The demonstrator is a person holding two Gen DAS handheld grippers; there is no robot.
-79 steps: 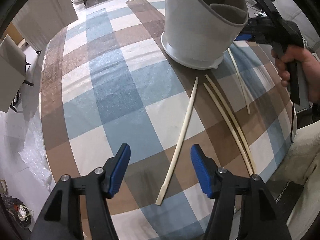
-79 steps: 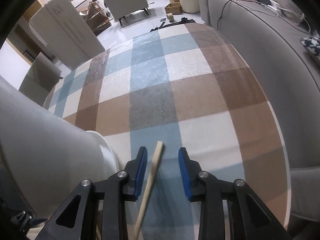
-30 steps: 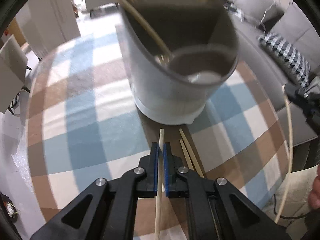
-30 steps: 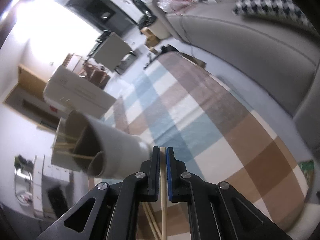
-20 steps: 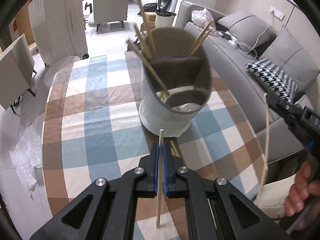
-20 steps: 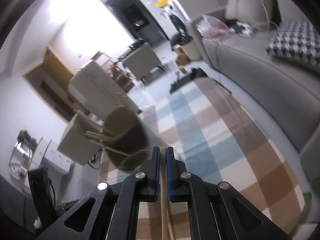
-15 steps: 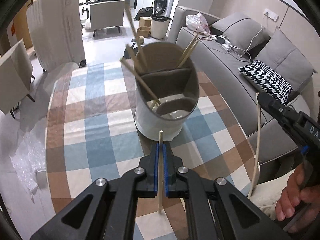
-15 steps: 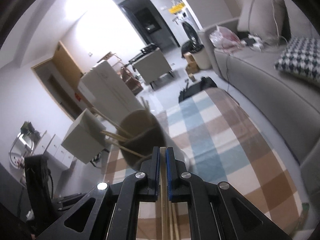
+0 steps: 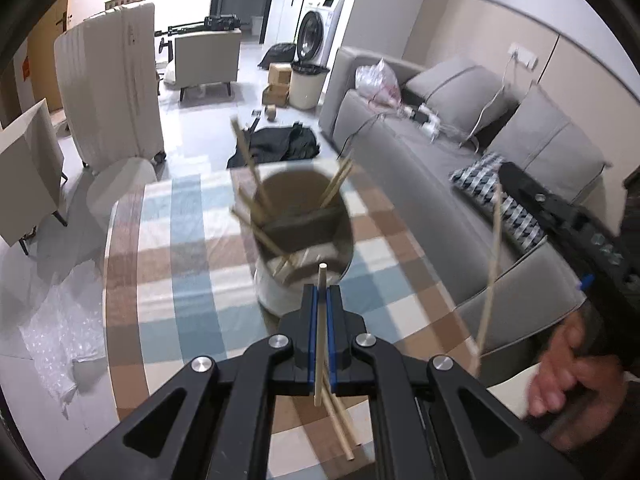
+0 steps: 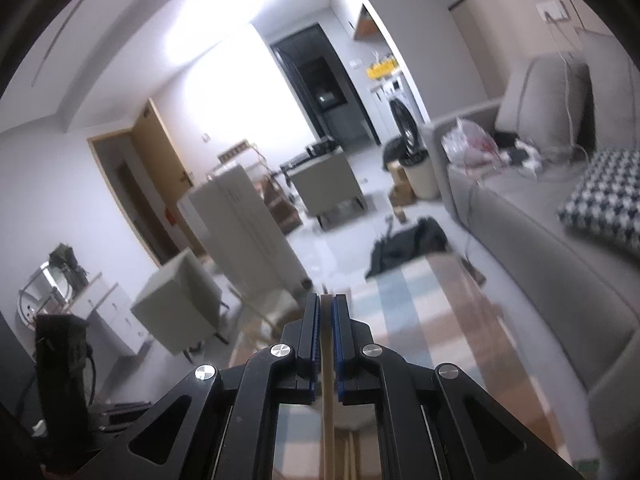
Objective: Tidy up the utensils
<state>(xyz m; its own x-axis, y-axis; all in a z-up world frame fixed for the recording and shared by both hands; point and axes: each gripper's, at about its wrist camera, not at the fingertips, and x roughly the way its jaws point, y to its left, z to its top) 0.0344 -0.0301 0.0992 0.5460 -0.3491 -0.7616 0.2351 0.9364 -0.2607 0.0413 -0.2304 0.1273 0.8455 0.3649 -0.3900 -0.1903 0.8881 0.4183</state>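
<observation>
Now clamped tight: left gripper (image 9: 320, 300) pinching a chopstick (image 9: 319, 344) upright, tip poking up just in front of the utensil holder (image 9: 304, 240) on the checked tablecloth (image 9: 180, 280). Right gripper (image 10: 326, 320) equally closed on a second chopstick (image 10: 328, 400), well right of the holder. Two loose chopsticks (image 9: 340, 424) lying on the cloth, nearer than the holder.

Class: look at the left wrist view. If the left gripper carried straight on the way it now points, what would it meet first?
Probably the utensil holder: the left gripper, shut on a chopstick, points down at its near rim. The chopstick's tip would likely arrive first, into the front compartment or against its rim; depth is unclear.
</observation>
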